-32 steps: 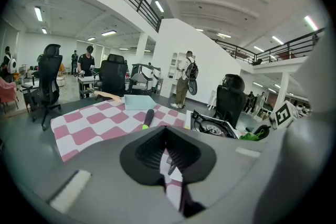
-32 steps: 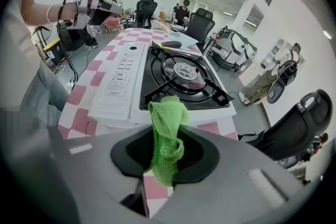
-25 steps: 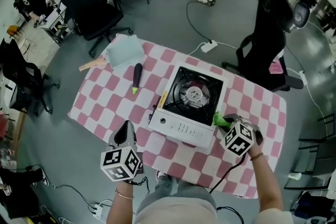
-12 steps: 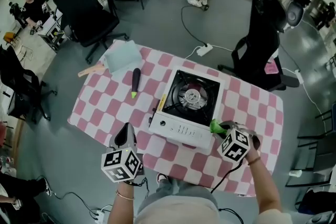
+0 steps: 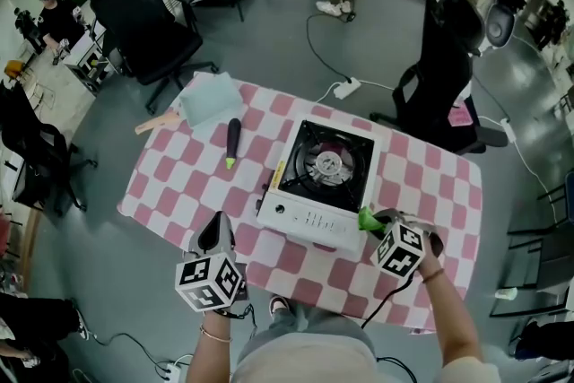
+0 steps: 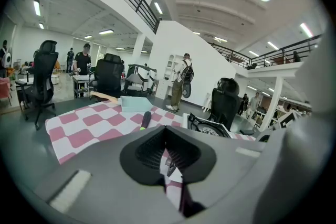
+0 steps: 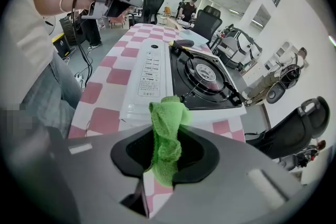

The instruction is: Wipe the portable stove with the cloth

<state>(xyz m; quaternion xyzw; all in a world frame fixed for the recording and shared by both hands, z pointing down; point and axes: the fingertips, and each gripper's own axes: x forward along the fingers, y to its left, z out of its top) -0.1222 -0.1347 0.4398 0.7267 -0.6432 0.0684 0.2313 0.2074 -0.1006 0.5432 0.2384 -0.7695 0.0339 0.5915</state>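
The white portable stove (image 5: 318, 184) with a black burner top sits on the pink-checked table (image 5: 179, 166). My right gripper (image 5: 381, 224) hovers at the stove's near right corner, shut on a green cloth (image 5: 368, 220). In the right gripper view the cloth (image 7: 167, 136) stands bunched between the jaws, just short of the stove (image 7: 173, 78). My left gripper (image 5: 213, 238) hangs over the table's near edge, left of the stove, shut with nothing in it. The left gripper view shows the stove (image 6: 210, 126) ahead to the right.
A black tool with a green tip (image 5: 232, 140), a pale blue folded cloth (image 5: 208, 97) and a wooden handle (image 5: 157, 120) lie on the table's far left. Office chairs (image 5: 148, 9) (image 5: 448, 76) and a power strip (image 5: 344, 87) surround the table.
My right gripper with the cloth has shifted slightly left and closer along the stove's right front corner. The left gripper has barely moved.
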